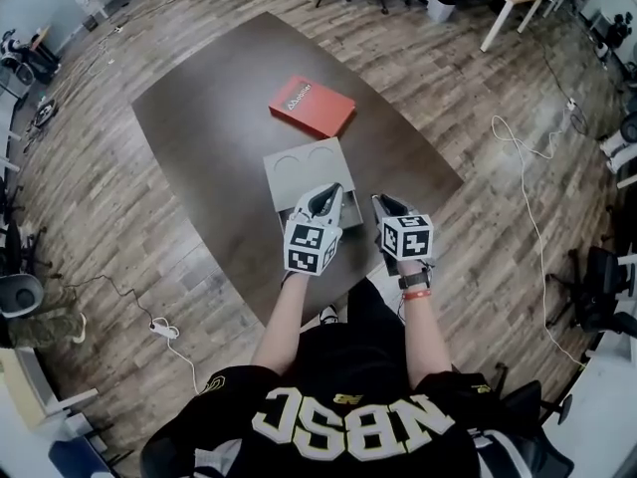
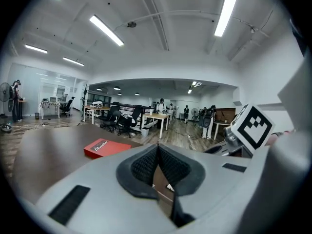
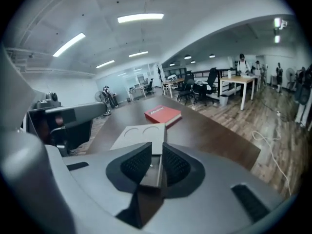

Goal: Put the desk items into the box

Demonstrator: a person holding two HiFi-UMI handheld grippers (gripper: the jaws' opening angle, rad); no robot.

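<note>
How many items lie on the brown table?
2: the red box at the far side, the grey box with two round recesses nearer the person. The left gripper and right gripper may hide more.

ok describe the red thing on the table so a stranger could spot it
Start at the dark brown table. Just past the grey tray with two round recesses lies a flat red box. It is the only red thing there, with white lettering on top.

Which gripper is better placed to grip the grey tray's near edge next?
Probably the right gripper: its jaws stand slightly apart, and the near edge of the grey tray lines up between them. The left gripper has its jaws shut.
</note>
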